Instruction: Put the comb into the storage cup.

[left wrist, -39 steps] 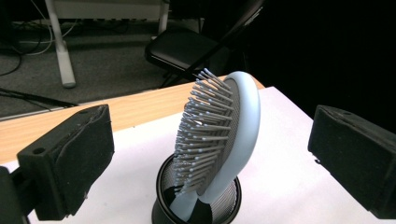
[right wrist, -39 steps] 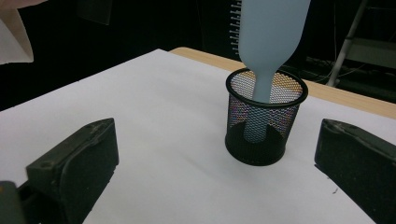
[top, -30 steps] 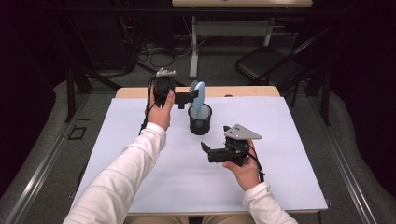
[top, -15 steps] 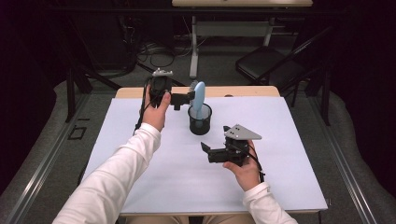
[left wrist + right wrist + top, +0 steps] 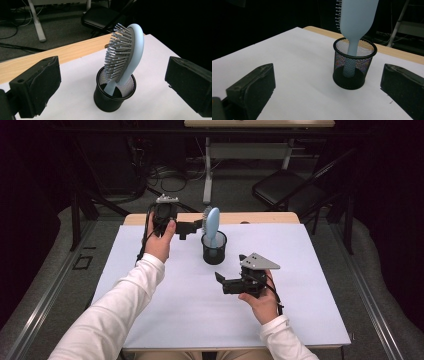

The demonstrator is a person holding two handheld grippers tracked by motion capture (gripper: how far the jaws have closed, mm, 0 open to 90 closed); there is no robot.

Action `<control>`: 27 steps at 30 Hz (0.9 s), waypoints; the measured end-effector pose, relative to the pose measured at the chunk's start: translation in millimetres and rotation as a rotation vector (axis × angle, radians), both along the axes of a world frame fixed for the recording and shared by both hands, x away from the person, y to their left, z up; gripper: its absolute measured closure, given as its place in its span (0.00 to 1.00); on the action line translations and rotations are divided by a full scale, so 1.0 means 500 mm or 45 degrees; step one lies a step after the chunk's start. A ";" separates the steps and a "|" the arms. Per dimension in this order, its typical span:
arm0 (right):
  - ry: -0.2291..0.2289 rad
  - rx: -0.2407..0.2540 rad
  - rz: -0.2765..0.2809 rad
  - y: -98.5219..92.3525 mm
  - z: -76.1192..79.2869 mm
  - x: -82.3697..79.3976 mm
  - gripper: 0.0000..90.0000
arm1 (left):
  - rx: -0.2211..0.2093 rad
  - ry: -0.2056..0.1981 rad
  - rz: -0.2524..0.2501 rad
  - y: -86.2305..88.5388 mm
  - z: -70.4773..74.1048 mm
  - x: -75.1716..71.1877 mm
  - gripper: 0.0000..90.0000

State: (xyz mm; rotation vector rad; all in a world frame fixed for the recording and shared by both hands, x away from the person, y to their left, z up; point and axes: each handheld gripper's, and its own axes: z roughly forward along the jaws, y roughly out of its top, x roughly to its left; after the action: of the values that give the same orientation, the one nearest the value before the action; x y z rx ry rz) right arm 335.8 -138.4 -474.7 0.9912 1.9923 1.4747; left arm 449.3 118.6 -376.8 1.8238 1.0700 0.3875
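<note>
Hairbrush (image 5: 126,58) stands handle-down in the black mesh cup (image 5: 114,96) toward the far middle of the white table cover (image 5: 150,285), its pale blue head leaning over the rim and its bristles turned toward my left side; it rests there by its own weight, the handle propped on the cup's bottom and the neck against the rim, which is why it tilts rather than stands straight; my left gripper (image 5: 192,226) hangs just left of the brush head, raised off the table, its jaws spread wide and holding nothing; in the left gripper view the two black pads frame the brush and cup with open space on both sides, so I judge that I am either lining up on the head or have just let go, and I cannot tell which; my right gripper (image 5: 221,282) sits nearer to me and a little right of the cup, low over the cover, jaws likewise parted and empty, pointing left and far toward the cup; I keep it there, I think, to steady the cup should the brush tip it; the wooden table edge (image 5: 260,218) shows beyond the cover, and a folding chair (image 5: 287,195) stands on the floor behind.
</note>
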 end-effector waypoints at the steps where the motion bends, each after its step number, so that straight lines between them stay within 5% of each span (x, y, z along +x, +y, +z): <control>1: 0.001 0.000 0.000 0.000 0.000 0.000 0.00 | 0.004 0.001 -0.005 0.001 0.000 -0.001 0.00; 12: 0.002 -0.002 0.001 0.000 0.001 -0.001 0.00 | 0.032 0.004 -0.035 0.016 0.005 -0.021 0.00; 27: 0.037 -0.026 -0.021 0.006 0.006 0.006 0.00 | 0.002 -0.002 -0.046 0.073 0.003 -0.051 0.00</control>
State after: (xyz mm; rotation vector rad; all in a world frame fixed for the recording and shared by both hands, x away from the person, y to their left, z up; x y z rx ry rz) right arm 338.7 -135.5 -471.5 1.0238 2.0105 1.4364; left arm 424.0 154.9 -375.1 1.8418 1.0346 0.3682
